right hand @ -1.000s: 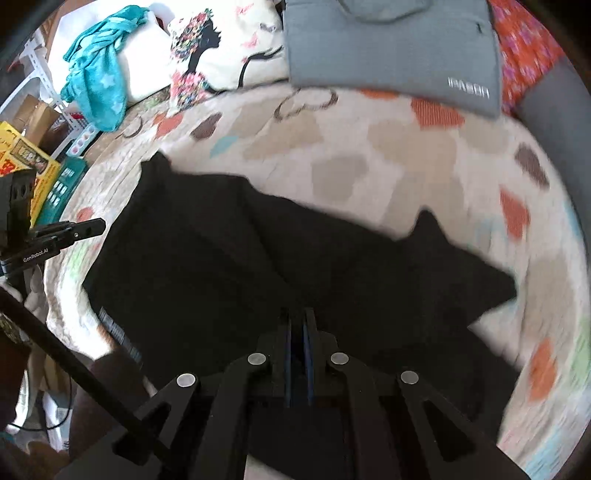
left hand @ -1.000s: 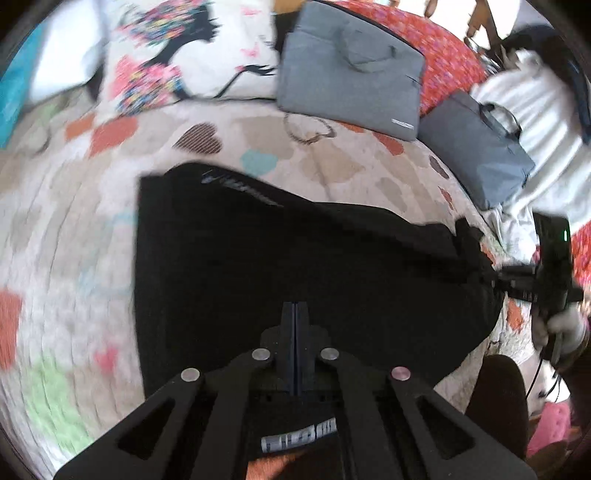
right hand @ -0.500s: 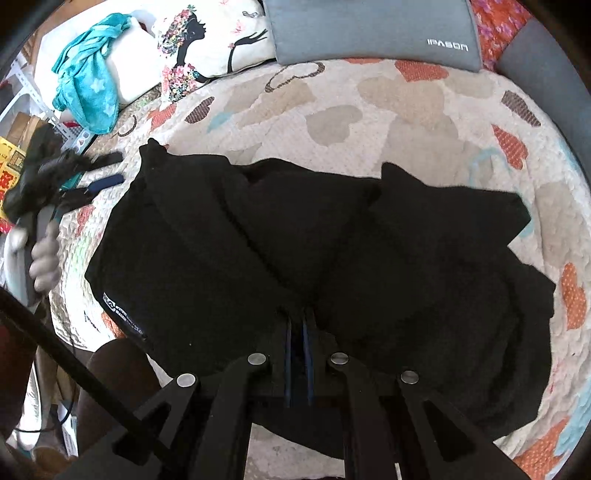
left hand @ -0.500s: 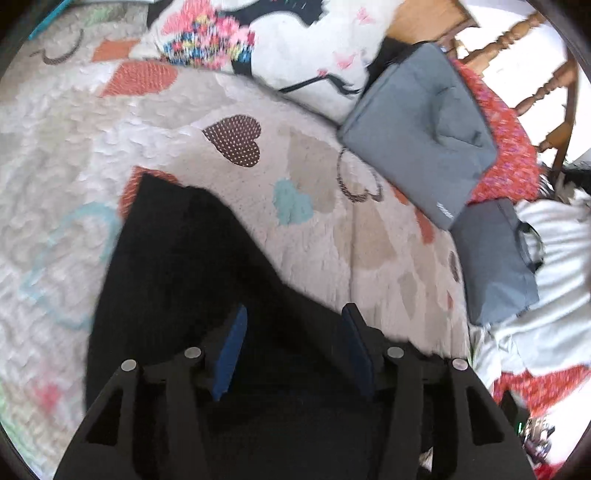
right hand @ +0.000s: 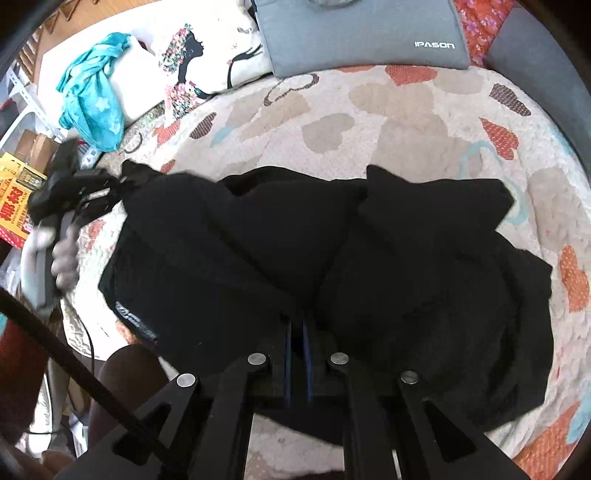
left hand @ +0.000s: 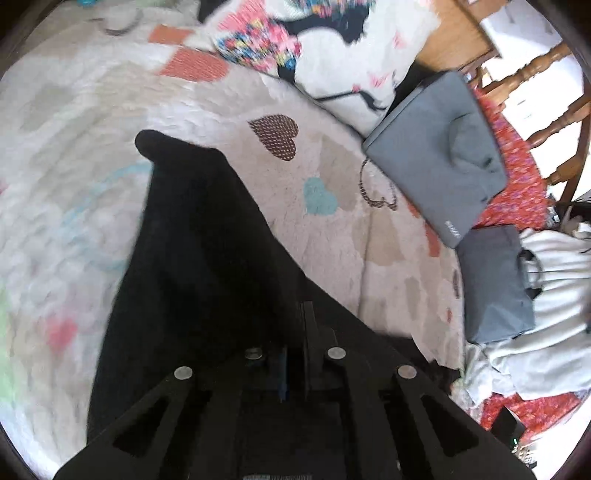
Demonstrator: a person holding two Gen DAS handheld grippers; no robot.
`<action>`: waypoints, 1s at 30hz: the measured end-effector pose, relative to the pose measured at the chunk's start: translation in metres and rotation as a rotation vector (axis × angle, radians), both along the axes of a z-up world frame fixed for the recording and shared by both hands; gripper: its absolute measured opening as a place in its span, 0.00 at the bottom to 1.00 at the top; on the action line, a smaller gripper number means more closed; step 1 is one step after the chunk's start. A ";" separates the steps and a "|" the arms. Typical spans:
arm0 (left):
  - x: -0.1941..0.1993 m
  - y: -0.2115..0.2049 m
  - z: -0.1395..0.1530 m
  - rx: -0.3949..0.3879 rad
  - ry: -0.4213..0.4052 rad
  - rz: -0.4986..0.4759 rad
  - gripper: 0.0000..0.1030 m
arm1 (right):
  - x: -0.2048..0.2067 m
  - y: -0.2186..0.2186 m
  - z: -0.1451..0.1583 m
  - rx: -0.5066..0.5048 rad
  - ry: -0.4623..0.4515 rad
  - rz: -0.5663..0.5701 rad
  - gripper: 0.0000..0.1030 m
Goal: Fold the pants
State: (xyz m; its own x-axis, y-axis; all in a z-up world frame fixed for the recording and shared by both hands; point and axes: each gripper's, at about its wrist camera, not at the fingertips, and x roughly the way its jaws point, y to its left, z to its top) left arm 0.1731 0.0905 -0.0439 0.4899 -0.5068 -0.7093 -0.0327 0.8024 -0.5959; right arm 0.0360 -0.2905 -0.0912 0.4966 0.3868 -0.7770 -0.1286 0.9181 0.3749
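Heart-print quilt, black pants rumpled, both grippers seemingly pinching fabric

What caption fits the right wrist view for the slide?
Right gripper shut on black pants spread across a heart-print quilt.

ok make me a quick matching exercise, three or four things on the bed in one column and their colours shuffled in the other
Things:
1. pants
2. laptop sleeve
3. crumpled cloth
4. printed pillow

Colours:
a. teal
b. white with a dark silhouette figure
c. black
d. grey

Pairs: 1-c, 2-d, 3-a, 4-b
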 end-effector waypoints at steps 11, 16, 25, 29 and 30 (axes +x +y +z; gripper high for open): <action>-0.102 0.048 -0.076 -0.182 0.192 0.140 0.13 | -0.059 0.005 -0.030 0.054 0.062 -0.046 0.10; -0.125 0.059 -0.043 -0.142 0.095 0.105 0.18 | -0.081 -0.014 -0.006 0.037 0.009 -0.111 0.39; -0.162 0.075 -0.014 -0.021 0.019 0.120 0.21 | -0.098 -0.101 0.010 0.094 -0.045 -0.362 0.52; -0.171 0.061 -0.002 0.024 -0.006 0.089 0.21 | -0.066 -0.101 0.020 0.127 -0.056 -0.354 0.52; -0.171 0.056 0.001 0.023 -0.012 0.081 0.21 | -0.055 -0.097 0.023 0.136 -0.057 -0.353 0.52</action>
